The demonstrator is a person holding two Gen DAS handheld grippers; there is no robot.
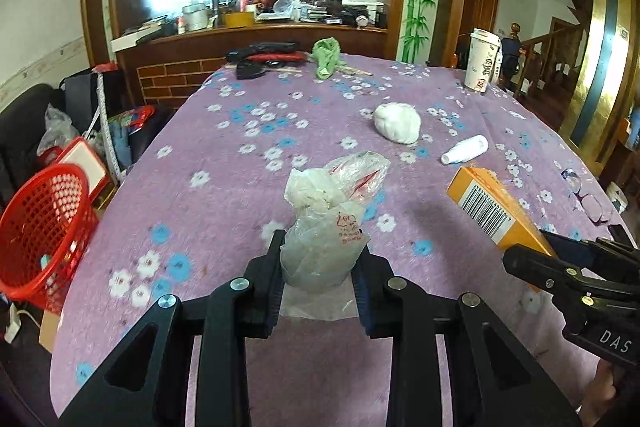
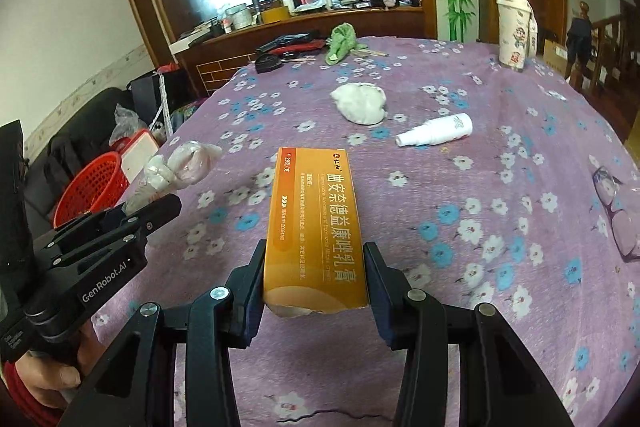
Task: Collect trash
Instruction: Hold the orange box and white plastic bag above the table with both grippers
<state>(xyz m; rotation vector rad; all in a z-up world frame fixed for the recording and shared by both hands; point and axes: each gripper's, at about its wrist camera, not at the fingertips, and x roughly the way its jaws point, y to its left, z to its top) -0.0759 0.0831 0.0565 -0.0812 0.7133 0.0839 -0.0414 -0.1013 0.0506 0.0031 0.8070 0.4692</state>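
left gripper (image 1: 320, 267) fingers pinching plastic bag (image 1: 328, 219), right gripper (image 2: 316, 279) fingers clamping orange box (image 2: 312, 223)

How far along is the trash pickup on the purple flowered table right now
Nothing shows as binned yet; the red mesh basket beside the table looks almost empty. In hand: the left hand-held gripper clamps a crumpled clear plastic bag, the right hand-held gripper an orange cardboard box. Left: a white paper wad, a small white bottle, maybe the tall paper cup.
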